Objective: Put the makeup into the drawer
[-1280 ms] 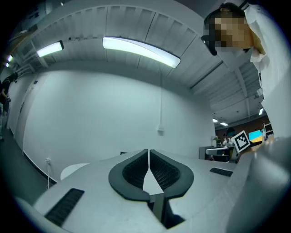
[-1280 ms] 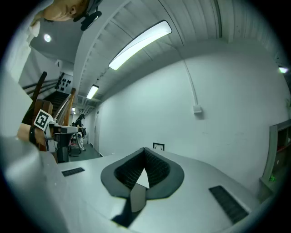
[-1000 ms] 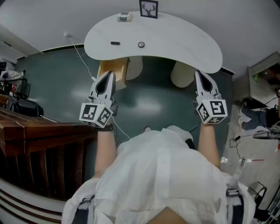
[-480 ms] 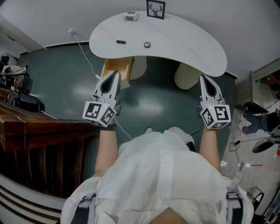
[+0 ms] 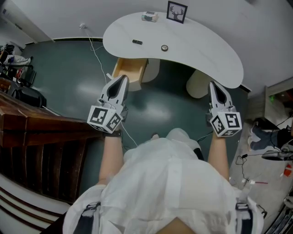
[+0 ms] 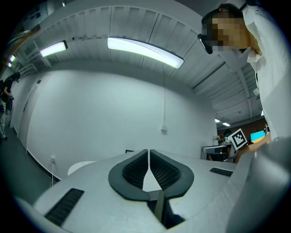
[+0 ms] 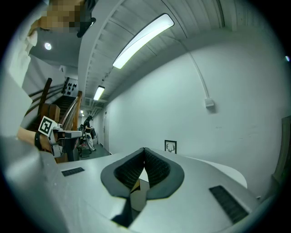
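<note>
Framed deer picture, wooden railing

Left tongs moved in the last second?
Cannot tell: the view swung too. Left tongs tip overlaps the drawer on its left part, much as before.

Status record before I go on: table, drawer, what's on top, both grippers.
Table: white, curved top, ahead of both grippers
Drawer: light wood, pulled open under the table's left end; contents too small to tell
On table: small dark item, small round item, pale box, framed deer picture
Left gripper: shut, empty, pointing toward the drawer
Right gripper: shut, empty, short of the table
</note>
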`<move>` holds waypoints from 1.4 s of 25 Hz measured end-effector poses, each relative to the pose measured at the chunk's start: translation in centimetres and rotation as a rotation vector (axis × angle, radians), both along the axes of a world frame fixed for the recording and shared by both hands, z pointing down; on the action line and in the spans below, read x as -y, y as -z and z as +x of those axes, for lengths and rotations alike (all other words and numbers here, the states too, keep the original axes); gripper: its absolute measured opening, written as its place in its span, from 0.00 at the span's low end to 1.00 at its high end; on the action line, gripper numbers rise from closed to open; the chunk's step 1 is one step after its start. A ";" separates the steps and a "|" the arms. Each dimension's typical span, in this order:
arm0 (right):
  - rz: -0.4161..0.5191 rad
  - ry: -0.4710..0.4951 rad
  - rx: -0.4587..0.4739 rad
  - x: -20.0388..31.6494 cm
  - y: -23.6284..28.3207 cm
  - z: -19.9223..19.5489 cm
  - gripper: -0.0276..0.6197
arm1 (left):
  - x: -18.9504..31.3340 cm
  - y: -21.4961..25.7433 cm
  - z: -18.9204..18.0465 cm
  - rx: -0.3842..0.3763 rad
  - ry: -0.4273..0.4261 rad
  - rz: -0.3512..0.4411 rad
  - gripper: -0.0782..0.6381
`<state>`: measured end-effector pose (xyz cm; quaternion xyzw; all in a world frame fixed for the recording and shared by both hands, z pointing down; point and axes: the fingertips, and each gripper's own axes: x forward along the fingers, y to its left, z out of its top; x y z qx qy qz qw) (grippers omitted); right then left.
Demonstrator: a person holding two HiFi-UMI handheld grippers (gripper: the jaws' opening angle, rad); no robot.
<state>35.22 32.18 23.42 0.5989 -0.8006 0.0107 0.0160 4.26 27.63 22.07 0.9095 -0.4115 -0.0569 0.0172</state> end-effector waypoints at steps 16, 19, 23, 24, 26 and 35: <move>-0.050 0.134 0.014 13.7 -2.5 -2.6 0.06 | 9.1 -1.3 -0.3 0.028 0.034 -0.032 0.14; -0.060 0.162 -0.028 17.9 -2.8 -2.5 0.06 | 12.8 -1.5 0.6 0.031 0.020 -0.041 0.14; -0.076 0.206 -0.082 23.0 -3.3 -2.5 0.06 | 17.5 -2.3 1.5 0.037 0.026 -0.066 0.14; -0.082 0.216 -0.090 24.1 -3.6 -2.4 0.06 | 18.5 -2.6 1.8 0.040 0.029 -0.073 0.14; -0.096 0.234 -0.094 25.8 -4.0 -2.2 0.06 | 20.2 -3.0 2.4 0.047 0.033 -0.087 0.14; -0.136 0.332 -0.084 32.6 -5.4 -3.0 0.06 | 25.9 -3.5 3.2 0.089 0.066 -0.114 0.14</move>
